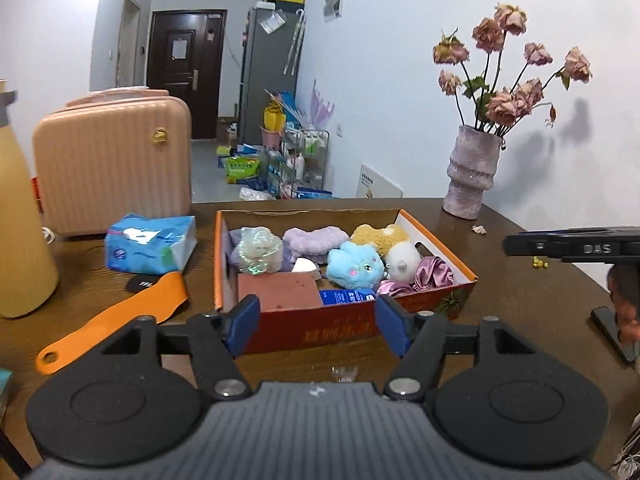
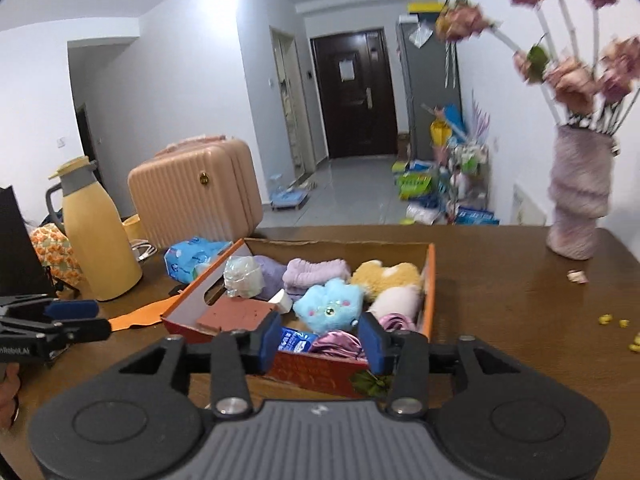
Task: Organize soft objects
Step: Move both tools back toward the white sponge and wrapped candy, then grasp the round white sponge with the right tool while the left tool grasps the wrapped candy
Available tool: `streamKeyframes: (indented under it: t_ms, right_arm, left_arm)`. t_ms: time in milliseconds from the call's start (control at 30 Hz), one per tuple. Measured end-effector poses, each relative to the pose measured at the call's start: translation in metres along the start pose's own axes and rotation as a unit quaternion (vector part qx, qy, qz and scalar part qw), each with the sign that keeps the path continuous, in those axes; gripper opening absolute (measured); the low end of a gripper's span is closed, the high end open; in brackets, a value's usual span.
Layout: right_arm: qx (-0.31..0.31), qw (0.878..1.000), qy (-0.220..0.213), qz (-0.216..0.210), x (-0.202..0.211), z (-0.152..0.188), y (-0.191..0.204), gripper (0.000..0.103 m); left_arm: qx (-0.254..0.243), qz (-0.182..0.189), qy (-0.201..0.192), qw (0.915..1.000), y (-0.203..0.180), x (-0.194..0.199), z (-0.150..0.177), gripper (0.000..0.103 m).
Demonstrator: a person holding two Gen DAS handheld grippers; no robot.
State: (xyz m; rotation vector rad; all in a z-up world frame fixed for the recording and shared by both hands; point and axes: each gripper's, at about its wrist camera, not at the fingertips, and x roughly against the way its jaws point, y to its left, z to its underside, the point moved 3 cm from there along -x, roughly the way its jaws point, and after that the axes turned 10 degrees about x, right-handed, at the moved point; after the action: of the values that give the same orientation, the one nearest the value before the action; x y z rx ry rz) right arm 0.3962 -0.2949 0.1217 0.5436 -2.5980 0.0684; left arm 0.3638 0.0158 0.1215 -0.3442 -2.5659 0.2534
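A: Left wrist view: left tongs (image 1: 314, 326) gape empty before the orange cardboard box (image 1: 440, 236) on the brown wooden desk (image 1: 520, 280), already packed with soft toys and cloths.

B: Right tongs (image 2: 318, 342) part-open, empty too. Sorting looks finished; next, any stray. Legible: "DAS" on the far tool.

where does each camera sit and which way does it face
Left wrist view: rides on the left tool, jaws open and empty, facing the orange cardboard box of soft toys; the right tool juts in at right.
Right wrist view: rides on the right tool, jaws open and empty, facing the same box from further right; the left tool shows at left.
Both share the box, blue plush toy, pink ribbed suitcase, and textured mauve vase.
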Motion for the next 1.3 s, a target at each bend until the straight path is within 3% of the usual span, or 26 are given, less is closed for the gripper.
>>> streamKeyframes:
  t_ms: [167, 300, 500, 600, 667, 933, 1300]
  right_arm:
    - [-0.007, 1.0, -0.022, 0.004, 0.036, 0.005, 0.007, 0.047]
    - [0.004, 0.999, -0.044, 0.011, 0.055, 0.025, 0.027, 0.054]
    - [0.028, 0.999, -0.035, -0.005, 0.068, 0.093, 0.073, 0.06]
    - [0.003, 1.0, -0.019, -0.016, 0.074, 0.13, 0.087, 0.061]
    - [-0.023, 0.999, -0.007, -0.027, 0.079, 0.149, 0.091, 0.064]
    - [-0.007, 0.999, 0.022, -0.035, 0.061, 0.16, 0.106, 0.069]
    - [0.042, 0.997, 0.036, -0.047, -0.018, 0.139, 0.124, 0.069]
  left_arm:
    - [0.005, -0.006, -0.017, 0.9998, -0.003, 0.031, 0.009, 0.068]
    - [0.028, 0.016, -0.015, 0.9994, -0.003, 0.046, 0.035, 0.073]
    - [0.042, 0.002, -0.001, 0.9991, -0.006, 0.063, 0.108, 0.073]
    - [0.042, -0.033, 0.009, 0.9986, -0.005, 0.067, 0.14, 0.073]
    - [0.054, -0.028, 0.025, 0.9978, -0.001, 0.067, 0.152, 0.073]
    - [0.082, -0.036, 0.037, 0.9953, 0.014, 0.046, 0.147, 0.072]
    - [0.029, -0.02, 0.07, 0.9969, 0.0, -0.044, 0.112, 0.062]
